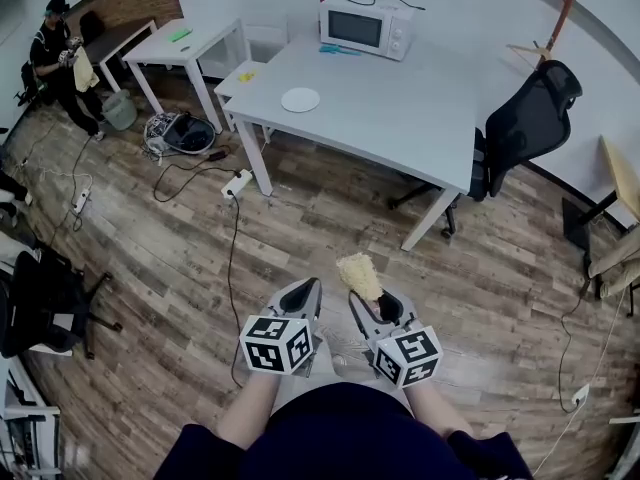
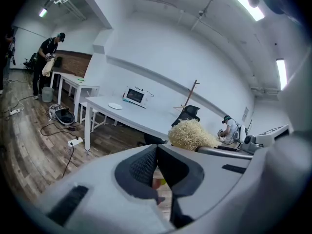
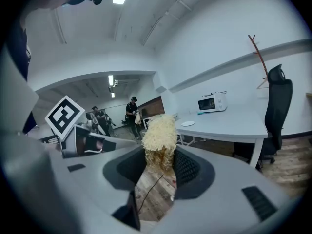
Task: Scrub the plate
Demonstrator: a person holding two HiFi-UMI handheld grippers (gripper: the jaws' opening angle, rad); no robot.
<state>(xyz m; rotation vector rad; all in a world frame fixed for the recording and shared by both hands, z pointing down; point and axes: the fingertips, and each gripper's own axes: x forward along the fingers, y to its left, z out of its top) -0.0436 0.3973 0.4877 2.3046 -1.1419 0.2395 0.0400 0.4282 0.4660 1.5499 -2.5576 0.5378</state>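
**Well apart: plate (image 1: 300,99) on the worktop (image 1: 400,118), pad (image 1: 360,275) in the right claw (image 1: 368,303)**

Far left, a person (image 1: 55,53) stands on the wood floor (image 1: 330,218), holding something pale. A grey bucket (image 1: 120,110) stands just beside that person's feet, and what it holds cannot be made out. Next comes a small worktop (image 1: 190,46) with a green item (image 1: 180,35) on it. Below it on the floor lies a dark round thing (image 1: 188,134) among loose cables; whether it is a container I cannot tell.

The white plate lies flat near the big worktop's left end, its face plain white. A microwave (image 1: 366,26) stands behind it toward the wall, apart from the plate, with its door closed. A black chair (image 1: 525,123) stands at the worktop's right end.

Near the bottom of the head view both claws are held over the floor, well away from the worktop. The left claw (image 1: 305,290) has its jaws closed together with nothing gripped between them. Just to its right, the right claw is clamped on the lower end of the straw-coloured fibrous pad, whose bushy top sticks out beyond the jaw tips. The two claws sit side by side, close but not touching.
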